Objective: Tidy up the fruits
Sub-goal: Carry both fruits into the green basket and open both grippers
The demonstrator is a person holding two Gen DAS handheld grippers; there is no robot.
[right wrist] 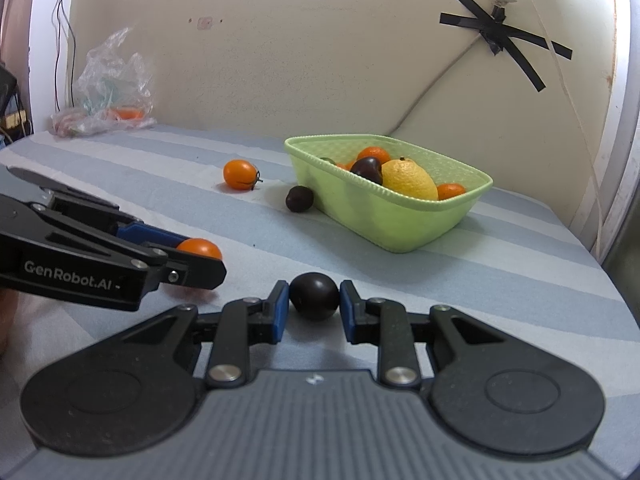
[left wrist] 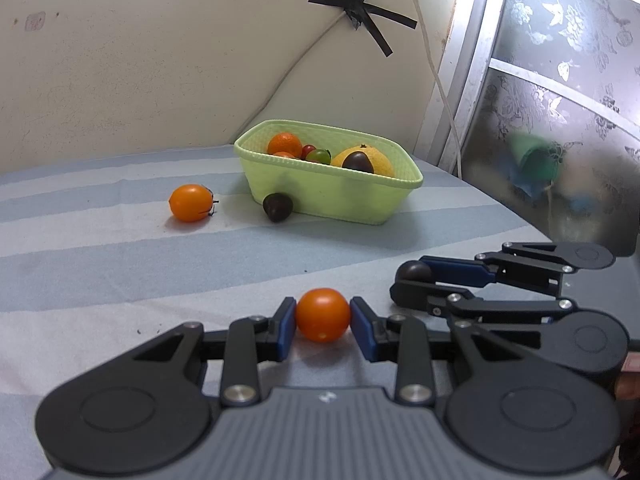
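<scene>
The left tongs (left wrist: 323, 316) are squeezing a small orange tomato (left wrist: 322, 314) between their two blue pads (left wrist: 285, 328). The right tongs (right wrist: 314, 297) are squeezing a small dark fruit (right wrist: 314, 296) the same way. Both are closed narrow, with a fruit filling the gap.

Both fruits are sitting low, just above or on the striped cloth (left wrist: 120, 264) on the desk; I cannot tell if they are touching it. The green basket (right wrist: 400, 224) is waiting farther back, well apart from both tongs. It is already holding a big yellow citrus (right wrist: 408, 178), some oranges and another dark fruit. Two more fruits are lying on the cloth: an orange tomato with a stem (right wrist: 239, 175) near the basket, and a dark one (right wrist: 299, 199) resting right against the basket's wall.

These little fruits are looking light, round and smooth, so they are likely to slip or roll. They are probably soft too, so a hard squeeze could squash them. The best place to hold them is across the fat middle, and that is where the pads are pressing now.

Both tongs are pointing forward and tilting down a bit toward the cloth. They are sitting side by side, close together, the left one's tip showing at the left of the right view. A bit of a hand (left wrist: 628, 384) is peeking in at the edge of the left view.
</scene>
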